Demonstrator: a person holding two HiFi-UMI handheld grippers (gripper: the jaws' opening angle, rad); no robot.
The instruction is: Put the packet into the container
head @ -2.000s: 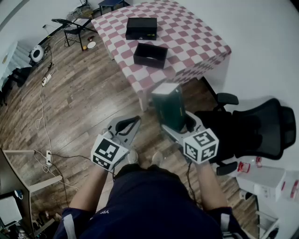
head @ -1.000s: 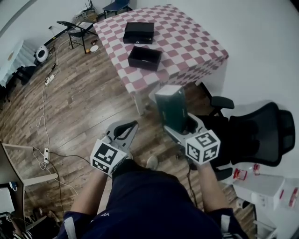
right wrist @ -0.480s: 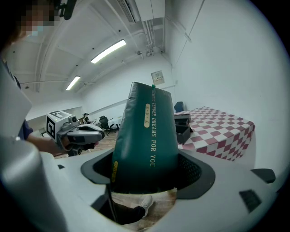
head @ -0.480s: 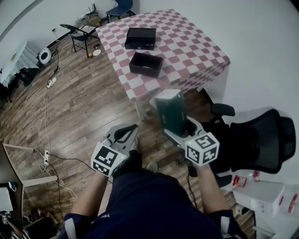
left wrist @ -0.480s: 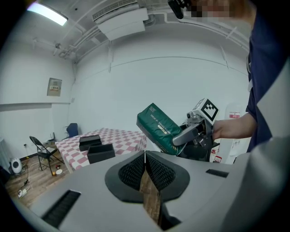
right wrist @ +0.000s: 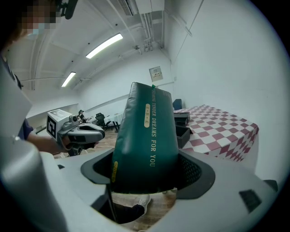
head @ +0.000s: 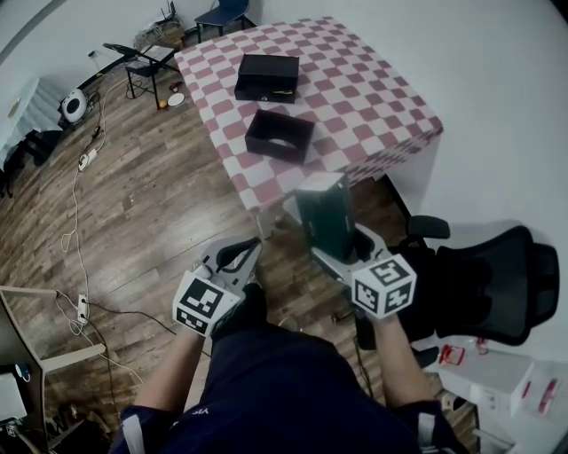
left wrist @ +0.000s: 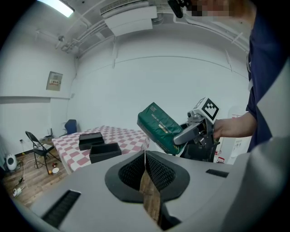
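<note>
The right gripper [head: 343, 252] clamps the dark green packet [head: 324, 213] upright over the wood-plank floor [head: 151, 177], short of the checkered table [head: 364, 89] bearing the open black container [head: 276, 149]. The left gripper [head: 238, 257] has its jaws pressed together, empty.

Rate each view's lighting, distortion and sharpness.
Head view: even light, fisheye bows the table edges, fairly sharp. Left gripper view: dark round vignette, lamp glares top left. Right gripper view: packet print crisp, strip lights bright, corners black.
</note>
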